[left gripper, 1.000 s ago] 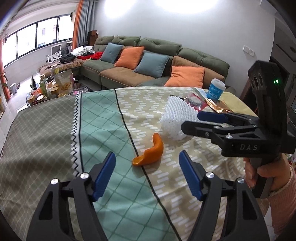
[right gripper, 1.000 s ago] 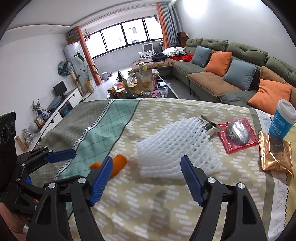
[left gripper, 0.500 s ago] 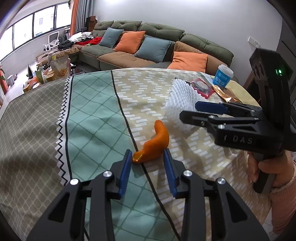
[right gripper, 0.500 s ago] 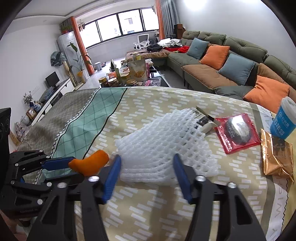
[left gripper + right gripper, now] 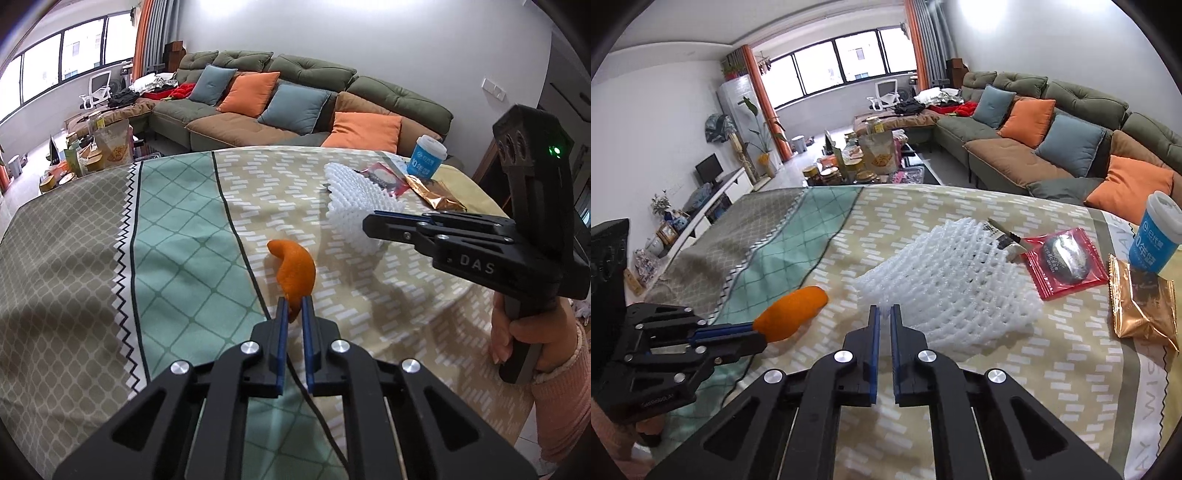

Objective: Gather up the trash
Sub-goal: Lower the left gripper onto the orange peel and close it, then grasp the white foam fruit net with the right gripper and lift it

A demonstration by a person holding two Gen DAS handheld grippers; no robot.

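Note:
My left gripper [image 5: 294,306] is shut on the near end of a curved orange peel [image 5: 295,267] and holds it off the patterned tablecloth; the peel also shows in the right wrist view [image 5: 792,314]. My right gripper [image 5: 883,312] is shut on the near edge of a white foam net [image 5: 953,280], which lies on the cloth; it also shows in the left wrist view [image 5: 351,199]. The right gripper [image 5: 373,223] reaches in from the right there.
Behind the net lie a red snack packet [image 5: 1065,256], a gold wrapper [image 5: 1141,306] and a blue paper cup [image 5: 1154,234]. A green sofa [image 5: 295,99] stands beyond the table. The table edge runs along the right [image 5: 517,325].
Both grippers closed: the left on the orange peel, lifting it, and the right on the edge of the foam net.

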